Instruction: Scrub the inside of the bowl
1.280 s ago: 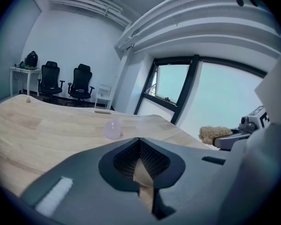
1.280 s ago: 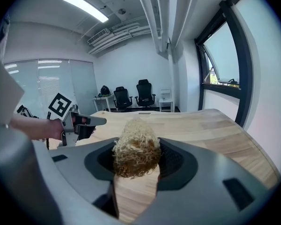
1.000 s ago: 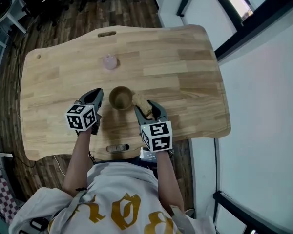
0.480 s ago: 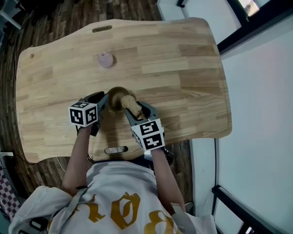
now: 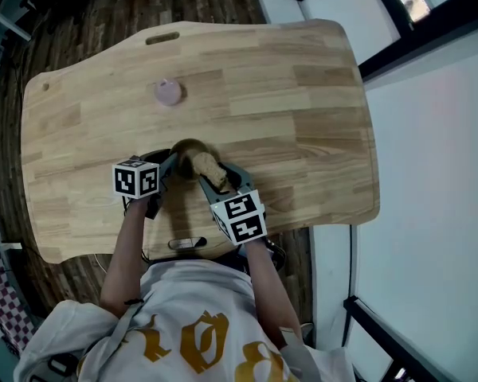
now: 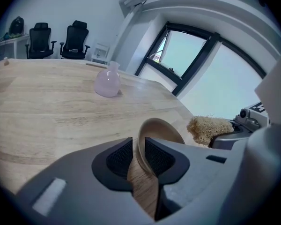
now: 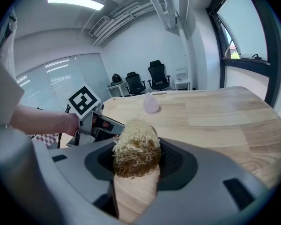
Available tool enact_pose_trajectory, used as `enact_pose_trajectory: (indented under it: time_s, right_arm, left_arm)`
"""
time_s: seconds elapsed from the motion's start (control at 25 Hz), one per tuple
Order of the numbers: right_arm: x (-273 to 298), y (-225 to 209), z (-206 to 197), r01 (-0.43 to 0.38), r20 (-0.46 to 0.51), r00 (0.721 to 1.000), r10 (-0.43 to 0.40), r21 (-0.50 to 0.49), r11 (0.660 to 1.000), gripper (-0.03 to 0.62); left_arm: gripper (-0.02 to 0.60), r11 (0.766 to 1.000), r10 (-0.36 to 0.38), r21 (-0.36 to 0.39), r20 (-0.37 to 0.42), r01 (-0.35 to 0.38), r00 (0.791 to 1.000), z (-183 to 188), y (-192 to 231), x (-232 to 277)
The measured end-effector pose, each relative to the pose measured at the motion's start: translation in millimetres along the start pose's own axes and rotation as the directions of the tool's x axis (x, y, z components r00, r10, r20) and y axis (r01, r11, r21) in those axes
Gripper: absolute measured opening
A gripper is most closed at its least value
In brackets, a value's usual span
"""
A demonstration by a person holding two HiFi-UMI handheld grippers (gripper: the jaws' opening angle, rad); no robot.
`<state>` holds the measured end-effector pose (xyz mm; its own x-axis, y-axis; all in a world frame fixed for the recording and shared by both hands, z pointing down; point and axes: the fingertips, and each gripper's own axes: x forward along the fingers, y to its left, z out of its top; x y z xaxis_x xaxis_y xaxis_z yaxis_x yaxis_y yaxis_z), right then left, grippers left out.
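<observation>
A small tan wooden bowl (image 5: pixel 187 150) stands on the pale wooden table (image 5: pixel 303 110), near the edge closest to the person and left of the middle. The left gripper (image 5: pixel 169 165) is clenched on it: in the left gripper view the bowl's thin wall (image 6: pixel 161 131) runs between the two black ribbed pads (image 6: pixel 119 157), one on either side of the rim. The right gripper (image 5: pixel 213 177) is clamped on a shaggy straw-coloured fibre scrubber (image 7: pixel 133 149), which bulges out above and in front of its jaws. From the head view the scrubber (image 5: pixel 207 168) sits at the bowl's right, nearer rim and overlaps it. From the left gripper view the scrubber (image 6: pixel 208 128) appears just beside the bowl, so whether it touches the inside cannot be told. A pale pink rounded glass vase (image 5: pixel 168 92) stands upright farther up the table, well apart from the bowl and both grippers. Black office chairs (image 6: pixel 58 41) stand beyond the far end of the table.
</observation>
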<state>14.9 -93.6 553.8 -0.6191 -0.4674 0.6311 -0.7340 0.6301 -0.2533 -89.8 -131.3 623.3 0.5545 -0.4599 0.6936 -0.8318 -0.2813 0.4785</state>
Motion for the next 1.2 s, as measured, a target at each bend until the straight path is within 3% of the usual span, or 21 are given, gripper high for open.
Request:
enact_pose_trajectory:
  time_s: [0.2,0.28,0.56,0.84,1.2]
  right_arm:
    - [2,2,-3,-0.005,-0.008,1.0,0.005,-0.004,1.0,0.196]
    - [2,3,-2,-0.004,-0.008,1.0,0.004,-0.009,1.0,0.196]
    - [-3,7,-3,0.011,-0.018,1.0,-0.011,-0.022,1.0,0.196]
    - [-9,13,0,0.032,0.001,0.999,-0.032,-0.016,0.999,0.196]
    - [-10,21,4,0.049,0.003,0.999,-0.049,-0.032,0.998,0.196]
  left_arm:
    - [0.071,0.999,-0.028,-0.029,-0.018,0.027,0.999,-5,-3,8]
    - [0.034,0.999,-0.014,-0.034,-0.008,0.014,1.0,-3,-2,7]
    - [0.029,1.0,0.017,-0.024,0.006,-0.017,1.0,1,-5,0]
    - [0.026,0.995,0.056,0.08,0.006,-0.056,0.998,5,-15,-11]
    - [0.026,0.988,0.05,0.141,0.052,-0.057,0.997,13,-35,-27]
